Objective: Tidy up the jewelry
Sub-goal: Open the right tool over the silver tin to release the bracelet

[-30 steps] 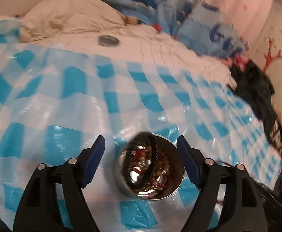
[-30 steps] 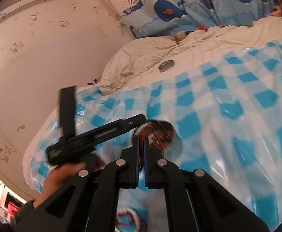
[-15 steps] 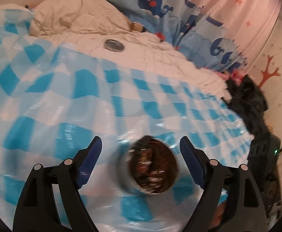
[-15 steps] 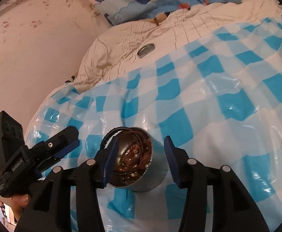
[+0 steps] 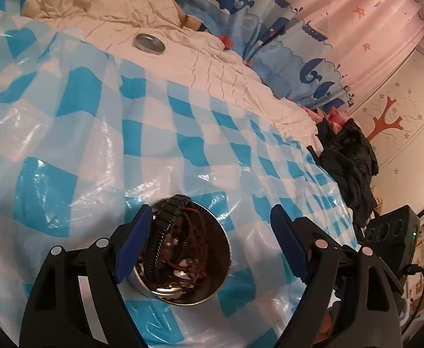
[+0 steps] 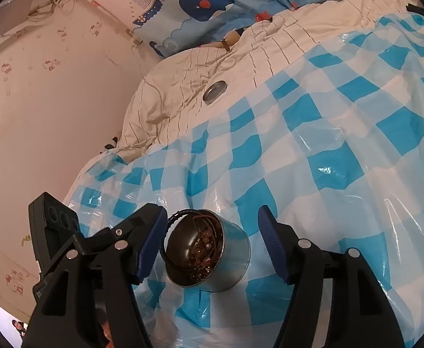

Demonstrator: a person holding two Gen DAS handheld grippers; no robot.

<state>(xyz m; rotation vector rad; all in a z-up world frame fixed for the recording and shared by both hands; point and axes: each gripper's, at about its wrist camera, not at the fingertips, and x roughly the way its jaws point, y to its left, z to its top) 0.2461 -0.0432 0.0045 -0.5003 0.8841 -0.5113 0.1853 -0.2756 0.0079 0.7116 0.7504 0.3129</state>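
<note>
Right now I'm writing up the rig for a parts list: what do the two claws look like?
Both match. The left claw and right claw have matte black angular arms with round silver rivets at the joints. Each finger ends in a dark blue ribbed pad. The left claw's black body carries three round recesses.

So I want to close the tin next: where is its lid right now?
The lid lies on the cream quilt just past the far edge of the blue checked sheet, well beyond the open tin; the right wrist view shows it too.
</note>
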